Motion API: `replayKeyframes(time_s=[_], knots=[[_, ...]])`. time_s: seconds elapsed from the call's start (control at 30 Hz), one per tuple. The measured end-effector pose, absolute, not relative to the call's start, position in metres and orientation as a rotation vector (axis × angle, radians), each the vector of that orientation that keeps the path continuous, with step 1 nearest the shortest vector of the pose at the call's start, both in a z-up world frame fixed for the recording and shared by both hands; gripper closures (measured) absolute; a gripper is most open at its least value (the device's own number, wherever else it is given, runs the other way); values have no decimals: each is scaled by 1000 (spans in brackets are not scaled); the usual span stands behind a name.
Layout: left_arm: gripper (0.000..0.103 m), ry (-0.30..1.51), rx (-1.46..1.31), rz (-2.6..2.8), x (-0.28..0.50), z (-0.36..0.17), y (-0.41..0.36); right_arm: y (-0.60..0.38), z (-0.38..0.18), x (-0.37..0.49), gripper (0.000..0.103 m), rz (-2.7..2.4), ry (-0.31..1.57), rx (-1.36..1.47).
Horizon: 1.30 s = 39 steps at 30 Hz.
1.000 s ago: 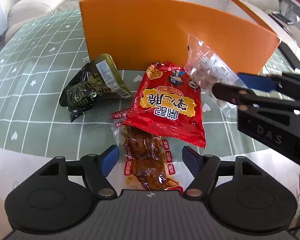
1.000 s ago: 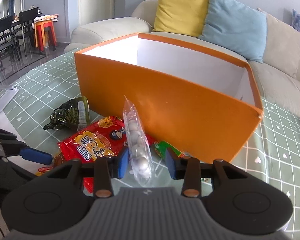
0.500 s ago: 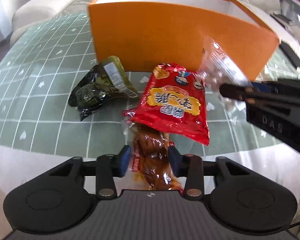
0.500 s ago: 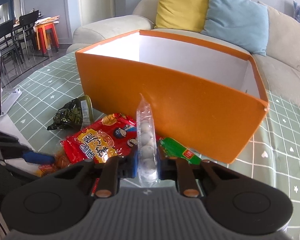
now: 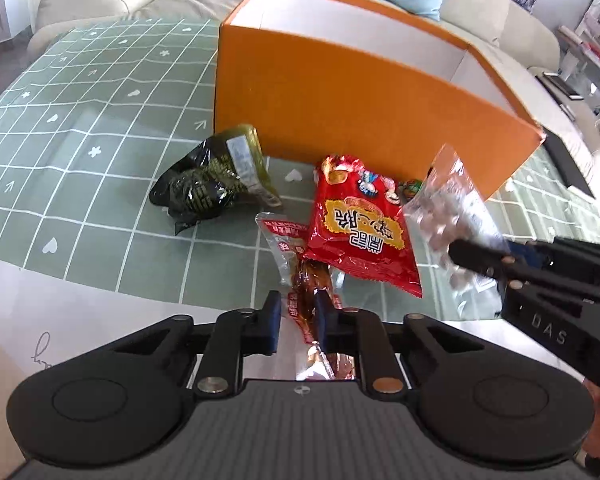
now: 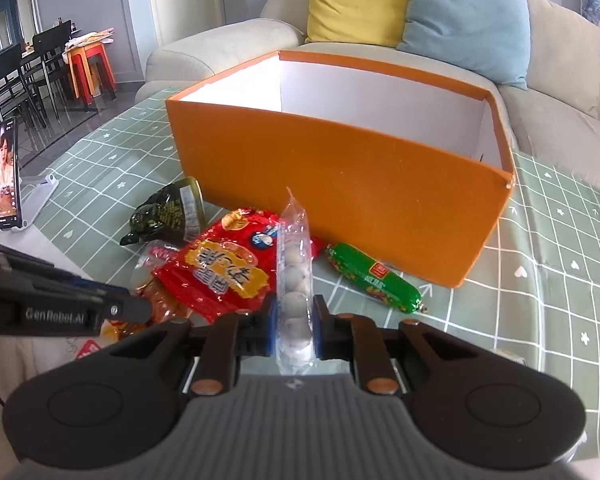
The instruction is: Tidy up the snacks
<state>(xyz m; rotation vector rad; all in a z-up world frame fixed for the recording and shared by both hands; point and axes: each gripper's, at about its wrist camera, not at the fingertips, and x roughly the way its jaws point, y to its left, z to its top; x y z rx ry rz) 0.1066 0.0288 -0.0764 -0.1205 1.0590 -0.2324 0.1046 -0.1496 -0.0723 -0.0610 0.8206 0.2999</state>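
Two grippers each pinch a packet: the left gripper (image 5: 297, 316), its jaws just closed, clamps the clear packet of brown braised meat (image 5: 306, 280); the right gripper (image 6: 294, 326) grips the upright clear sleeve of pale round sweets (image 6: 294, 272). Ahead of both stands the open orange cardboard box (image 6: 340, 184), nearer the right.

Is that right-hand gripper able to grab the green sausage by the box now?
Probably not yet: the right gripper is shut on the clear pack of balls, though the green sausage lies uncovered nearby.

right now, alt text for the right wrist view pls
The right tool is shut on a clear packet of pale round snacks, held upright before an open orange box. A red snack bag and green sausage lie on the checked tablecloth.
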Motion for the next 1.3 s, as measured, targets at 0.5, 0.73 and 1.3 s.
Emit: replayKeyframes(time_s=[0.5,0.73,1.3], knots=[[36,1231,-364,-205,102,-88,52,-169,-71,81,90,323,1010,148],[36,1281,-452,-234,101,-103,53,-172,-78,76,90,358,1041,192],[59,1199,-522,-325,103,-101,37,-169,-87,82,90,415,1073,275]])
